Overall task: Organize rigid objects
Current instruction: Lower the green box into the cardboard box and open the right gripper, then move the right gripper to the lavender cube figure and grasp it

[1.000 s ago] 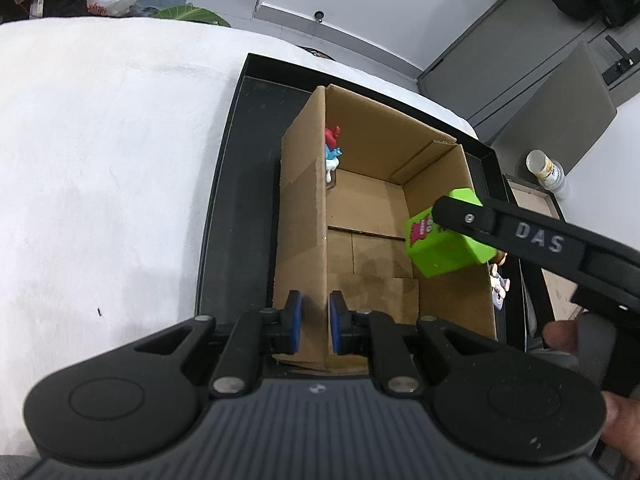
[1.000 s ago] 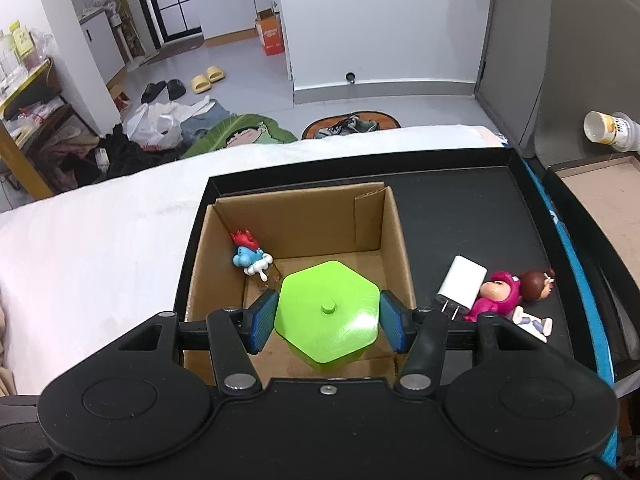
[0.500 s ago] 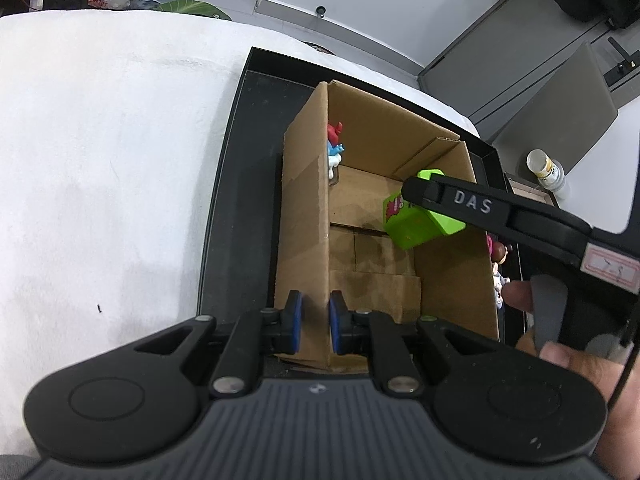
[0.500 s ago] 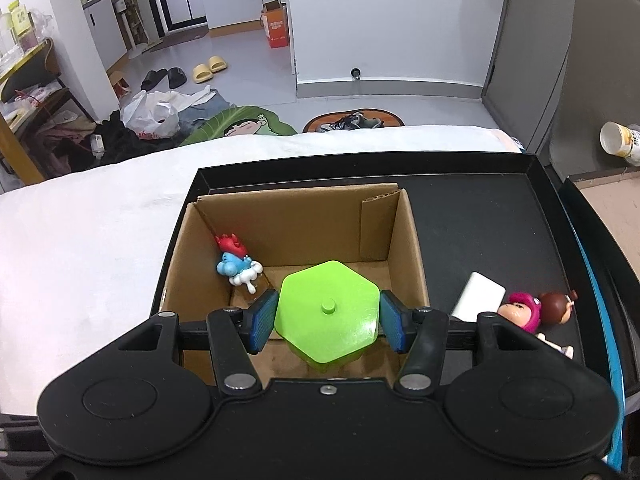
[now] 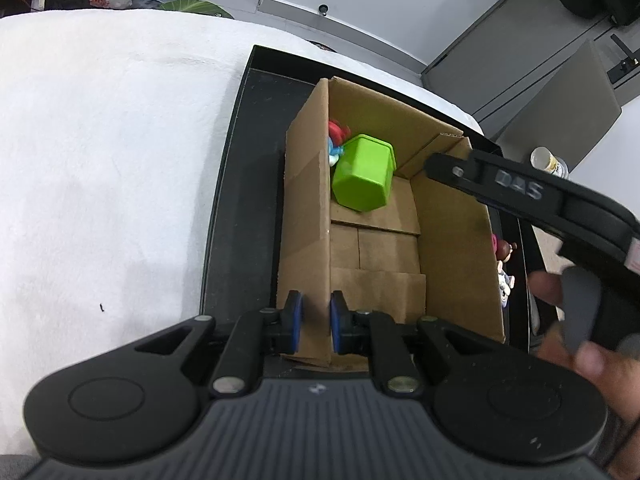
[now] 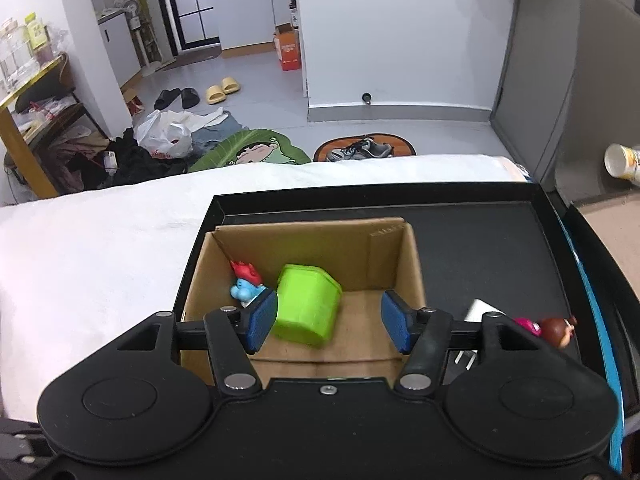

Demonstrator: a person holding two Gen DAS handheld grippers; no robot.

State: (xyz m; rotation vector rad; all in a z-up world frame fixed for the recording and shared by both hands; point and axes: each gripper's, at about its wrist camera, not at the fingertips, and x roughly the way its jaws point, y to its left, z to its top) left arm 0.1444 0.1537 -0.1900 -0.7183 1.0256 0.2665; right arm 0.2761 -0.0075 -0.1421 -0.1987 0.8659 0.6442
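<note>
An open cardboard box (image 5: 456, 236) (image 6: 412, 264) stands in a black tray (image 5: 236, 168) (image 6: 500, 248). My left gripper (image 5: 316, 326) is shut on the box's near left wall. A green hexagonal container (image 5: 362, 180) (image 6: 306, 306) lies tipped on the box floor beside a small blue figure with red hair (image 6: 246, 284) (image 5: 336, 140). My right gripper (image 6: 328, 322) hovers over the box, its jaws opening, and the green container sits loose below them, free of the pads. In the left wrist view one right finger (image 5: 492, 184) reaches over the box's right wall.
On the tray right of the box lie a white plug adapter (image 6: 478, 312) and a pink and brown doll (image 6: 552, 328) (image 5: 502, 248). White cloth (image 5: 108, 152) covers the table on the left. A paper cup (image 6: 622, 162) lies beyond the tray. A hand (image 5: 576, 344) holds the right gripper.
The right gripper carried the green container into the box, then its jaws spread and the container dropped onto the box floor, tipped beside the blue figure. The left gripper kept its hold.
</note>
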